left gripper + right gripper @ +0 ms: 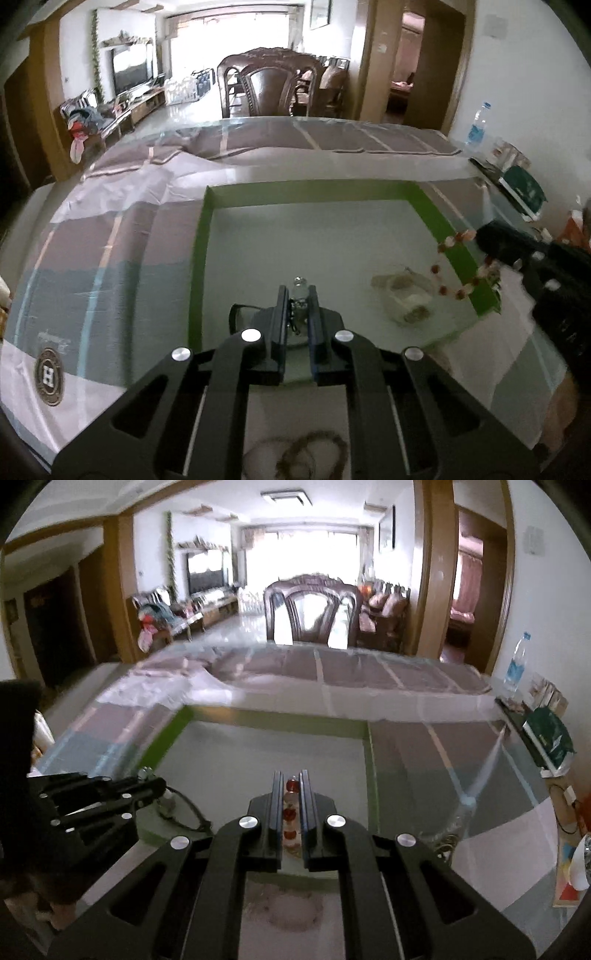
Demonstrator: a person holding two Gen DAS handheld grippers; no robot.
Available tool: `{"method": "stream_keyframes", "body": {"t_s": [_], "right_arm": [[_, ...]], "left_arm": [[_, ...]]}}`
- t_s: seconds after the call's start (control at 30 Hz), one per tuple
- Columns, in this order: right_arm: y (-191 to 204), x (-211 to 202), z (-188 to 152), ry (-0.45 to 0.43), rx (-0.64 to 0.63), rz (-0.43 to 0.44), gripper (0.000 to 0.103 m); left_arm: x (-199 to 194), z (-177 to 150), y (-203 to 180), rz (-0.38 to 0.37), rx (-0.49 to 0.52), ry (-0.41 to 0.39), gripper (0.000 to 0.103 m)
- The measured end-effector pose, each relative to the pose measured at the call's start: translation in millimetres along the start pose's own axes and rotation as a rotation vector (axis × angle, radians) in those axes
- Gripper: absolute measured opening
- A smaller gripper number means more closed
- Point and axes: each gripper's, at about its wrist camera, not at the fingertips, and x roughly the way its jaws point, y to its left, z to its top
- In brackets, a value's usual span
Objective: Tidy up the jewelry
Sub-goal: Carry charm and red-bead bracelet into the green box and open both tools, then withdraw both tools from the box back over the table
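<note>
Left claw (pixel 298 295), seen at the lower centre of the left wrist view, has its jaws drawn narrow on a small glass vial (pixel 300 291) with a metal clasp and a black cord (pixel 236 314) trailing to the left. It sits over the pale tray (pixel 258 236) with the green rim. A small cloth pouch (pixel 402 295) lies on the tray floor at right of centre. At the right edge the other claw carries a bead bracelet (pixel 461 266), red and pale beads hanging in a loop over the green rim. A blurred ring of brown beads (pixel 310 454) shows at the bottom of the frame. In the right wrist view, the right claw (pixel 291 805) at lower centre is clamped tight on the bead bracelet (pixel 291 812), beads stacked between the jaws. The left claw (pixel 151 786) appears at the left, vial end and cord (pixel 188 812) over the near left corner of the tray (pixel 280 716). Judgement: both pieces are being carried; each should be kept firmly clamped, moved slowly so the loose loop and cord do not snag the rim, and set down well apart on the tray.
</note>
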Motion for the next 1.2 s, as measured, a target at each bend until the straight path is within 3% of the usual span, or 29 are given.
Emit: {"method": "stream_keyframes", "body": {"t_s": [0.07,0.1,0.17,0.23,0.43,0.6,0.67,0.77,1.0,1.2], "right_arm": [[1.1,14.5,-1.8,0.03,-0.002,-0.014,0.008],[0.0,19.0,-3.9,0.043,0.004,-0.026,0.012],[-5.0,17.5,-9.4,0.05,0.024,-0.026,0.026],[-11.8,3.2,-19.0,0.029,0.045,-0.015,0.043],[-32.4,-44.3,-75.6,0.045,0.065,0.044,0.044],[-27.0,1.1,-112.6,0.211,0.055,-0.035,0.044],[-25.2,18.8,-115.0,0.245,0.062,-0.032,0.044],[-19.9,27.5,-117.2,0.25,0.049,-0.094,0.049],[-9.1,1.1,-144.8,0.25,0.006,-0.066,0.057],[-7.6,-15.0,-166.1,0.225,0.034,-0.043,0.067]], "left_arm": [[5.4,-0.8,3.0,-0.005,-0.017,0.004,0.015],[5.8,-1.8,4.0,0.0,-0.021,0.003,0.028],[-0.3,-5.8,6.1,0.017,-0.007,-0.008,0.043],[-11.9,-13.4,7.9,0.044,0.015,-0.025,0.044],[-46.9,-74.5,26.2,0.098,0.037,-0.027,0.054],[-40.2,-113.0,48.4,0.112,-0.027,0.041,0.059],[-35.6,-119.0,53.2,0.113,-0.039,0.062,0.062],[-35.1,-125.8,52.5,0.104,-0.044,0.078,0.062],[-36.8,-143.2,30.8,0.098,0.02,0.077,0.067],[-26.0,-142.8,44.3,0.1,-0.045,0.104,0.069]]}}
